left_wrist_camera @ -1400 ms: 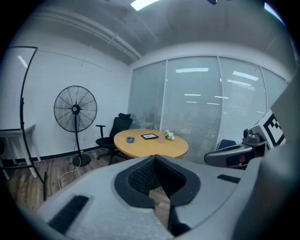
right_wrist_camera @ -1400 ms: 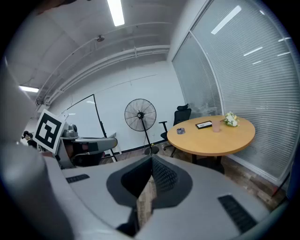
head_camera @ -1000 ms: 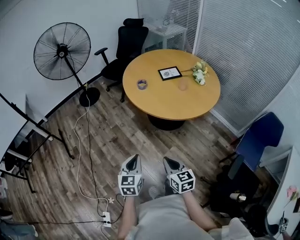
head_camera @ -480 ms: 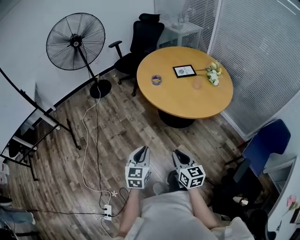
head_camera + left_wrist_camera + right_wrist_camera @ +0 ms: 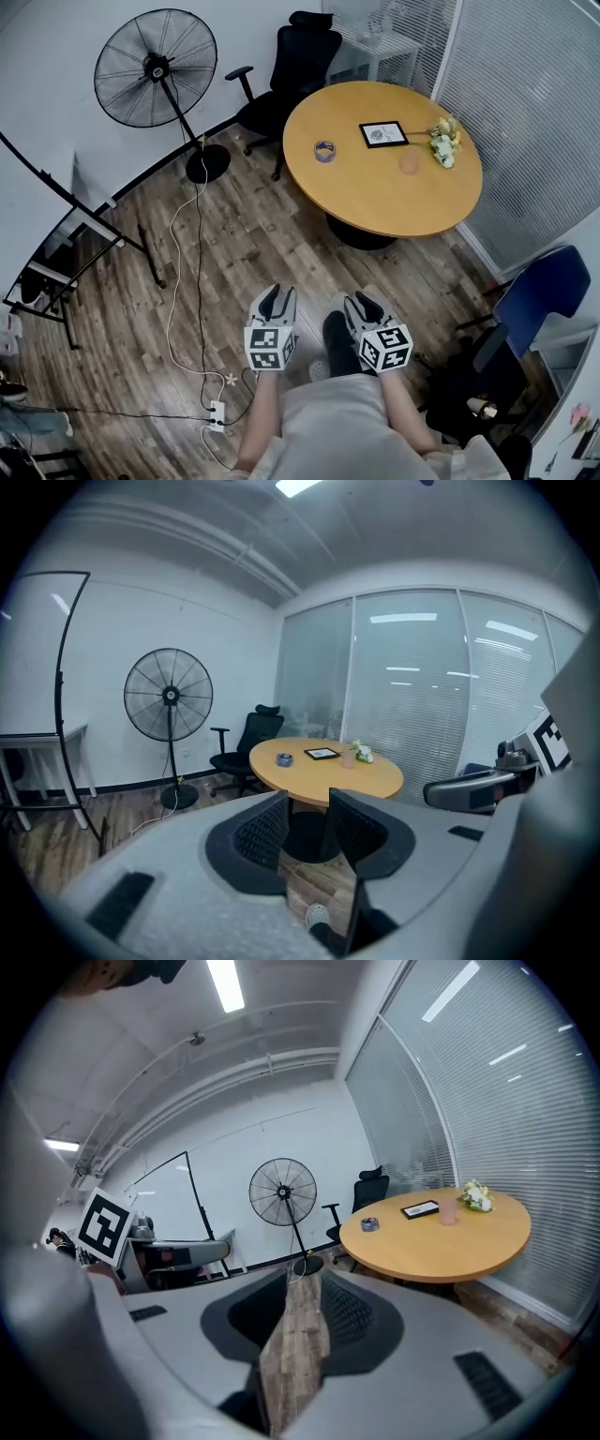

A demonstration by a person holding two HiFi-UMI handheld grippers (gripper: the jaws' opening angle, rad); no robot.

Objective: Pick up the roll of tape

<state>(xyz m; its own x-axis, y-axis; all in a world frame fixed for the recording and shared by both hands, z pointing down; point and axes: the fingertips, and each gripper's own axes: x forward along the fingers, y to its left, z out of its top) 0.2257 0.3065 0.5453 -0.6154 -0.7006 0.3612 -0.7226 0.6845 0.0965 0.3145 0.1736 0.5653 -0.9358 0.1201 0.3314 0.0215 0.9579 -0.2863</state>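
Both left tongs (image 5: 273, 298) and right tongs (image 5: 366, 302) just opened, empty, well short of the roll of tape (image 5: 324, 150)

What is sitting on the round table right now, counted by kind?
Roll of tape: 1
Framed picture: 1
Pink cup: 1
Bunch of flowers: 1
Total: 4 things on the round table
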